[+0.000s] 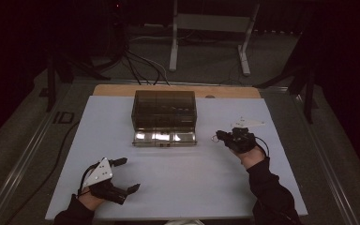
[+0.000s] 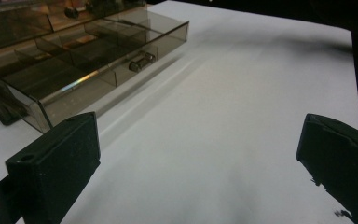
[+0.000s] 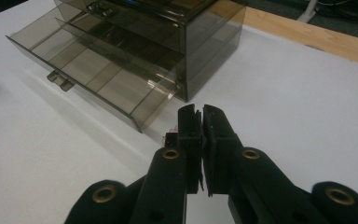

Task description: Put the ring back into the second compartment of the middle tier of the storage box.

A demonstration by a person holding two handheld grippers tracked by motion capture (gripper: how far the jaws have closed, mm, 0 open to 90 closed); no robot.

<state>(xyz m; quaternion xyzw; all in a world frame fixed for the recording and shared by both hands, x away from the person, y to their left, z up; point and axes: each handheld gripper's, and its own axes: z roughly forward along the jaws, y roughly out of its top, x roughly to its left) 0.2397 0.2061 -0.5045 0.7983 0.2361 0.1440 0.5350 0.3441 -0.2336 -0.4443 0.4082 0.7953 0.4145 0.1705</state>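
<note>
A smoky see-through drawer box (image 1: 164, 108) stands at the middle back of the white table top (image 1: 187, 187). Its bottom drawer (image 1: 164, 137) is pulled out toward me; the dividers inside show in the left gripper view on the drawer (image 2: 98, 60). My right gripper (image 1: 220, 136) hovers just right of the drawer front. Its jaws are shut (image 3: 201, 112), and a small pale object (image 1: 214, 138) peeks out at their tips (image 3: 169, 133), apparently pinched. My left gripper (image 1: 129, 175) rests near the table's front left, open, with bare table between its jaws (image 2: 200, 154).
The drawer handle (image 3: 59, 80) sticks out toward the table's front. A strip of wooden table edge (image 1: 117, 90) runs behind the box. Beyond it stand a metal frame (image 1: 208, 28) and cables (image 1: 140, 65) on the dark floor.
</note>
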